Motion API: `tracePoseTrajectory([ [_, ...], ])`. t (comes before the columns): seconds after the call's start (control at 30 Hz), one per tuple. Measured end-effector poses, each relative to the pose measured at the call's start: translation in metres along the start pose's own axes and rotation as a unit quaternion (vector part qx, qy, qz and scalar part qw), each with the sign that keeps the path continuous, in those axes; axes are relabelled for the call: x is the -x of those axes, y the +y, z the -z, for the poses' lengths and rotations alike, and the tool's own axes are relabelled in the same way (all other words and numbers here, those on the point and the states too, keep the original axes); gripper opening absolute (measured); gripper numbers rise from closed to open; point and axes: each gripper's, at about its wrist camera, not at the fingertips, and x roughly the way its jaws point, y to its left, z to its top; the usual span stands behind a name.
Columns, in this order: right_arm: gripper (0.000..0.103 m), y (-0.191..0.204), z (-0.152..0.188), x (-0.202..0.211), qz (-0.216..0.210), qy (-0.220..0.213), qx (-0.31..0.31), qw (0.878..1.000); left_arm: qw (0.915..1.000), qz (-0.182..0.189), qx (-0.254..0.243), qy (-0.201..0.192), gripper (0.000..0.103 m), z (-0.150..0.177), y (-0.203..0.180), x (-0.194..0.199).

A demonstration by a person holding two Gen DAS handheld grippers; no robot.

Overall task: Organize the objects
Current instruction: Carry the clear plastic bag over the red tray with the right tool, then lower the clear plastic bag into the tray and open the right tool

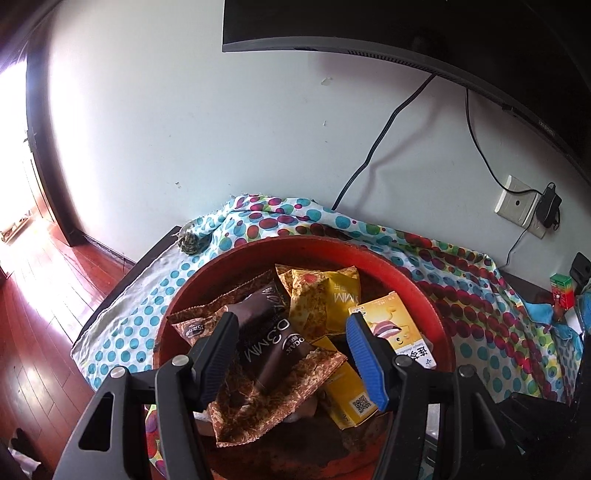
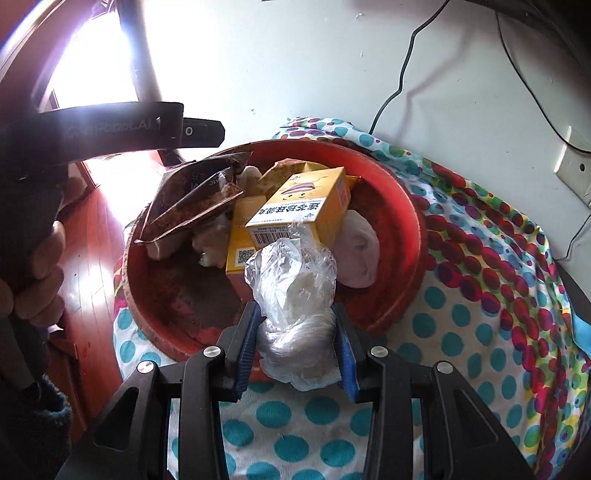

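Right gripper (image 2: 297, 347) pinching a crumpled clear plastic bag (image 2: 295, 291) at the red basin (image 2: 402, 221) rim — best released well inside; left gripper (image 1: 291, 350) wide, empty above snack packets (image 1: 266, 332).

A polka-dot cloth (image 1: 461, 280) covers the desk in front of me, bunched into folds where it meets the white wall (image 1: 184, 129). A dark corner of the desk (image 1: 147, 266) shows bare at the cloth's left edge. Above hangs a black monitor (image 1: 424, 29), with two dark cables (image 1: 384, 125) trailing down the wall from it. To the right a white wall socket (image 1: 517, 203) carries a black plug adapter (image 1: 549, 206). Further right, near the desk's far end, stands a small green and red carton (image 1: 562, 290). On the left lies a reddish wooden floor (image 1: 48, 295), glaring with light from a bright doorway (image 1: 14, 122).
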Motion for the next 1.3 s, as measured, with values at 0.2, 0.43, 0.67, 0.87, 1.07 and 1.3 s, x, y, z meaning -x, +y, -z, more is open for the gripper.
tracePoseTrajectory([
  [0.2,0.037,-0.002,-0.011,-0.017,0.017,-0.006,-0.014,1.0,0.9999,-0.002,-0.011,0.005,0.062,0.002,-0.007,-0.004],
  [0.43,0.037,-0.03,-0.026,-0.036,0.03,0.003,-0.044,0.999,0.9997,-0.007,-0.012,0.021,0.062,0.005,-0.007,-0.013],
  [0.67,0.037,-0.034,-0.035,-0.049,0.034,0.006,-0.047,0.998,0.9994,-0.013,0.006,0.032,0.062,0.006,0.003,-0.02],
  [0.87,0.037,-0.032,-0.035,-0.059,0.044,0.015,-0.037,0.998,0.9989,-0.019,0.018,0.04,0.062,0.008,0.007,-0.025],
  [1.07,0.039,-0.029,-0.032,-0.059,0.042,0.019,-0.032,0.998,0.9986,-0.027,0.015,0.043,0.062,0.009,0.007,-0.026],
  [1.3,0.08,-0.023,-0.025,-0.029,0.062,0.007,-0.033,0.998,0.9978,-0.037,0.006,0.054,0.062,0.009,0.002,-0.028],
])
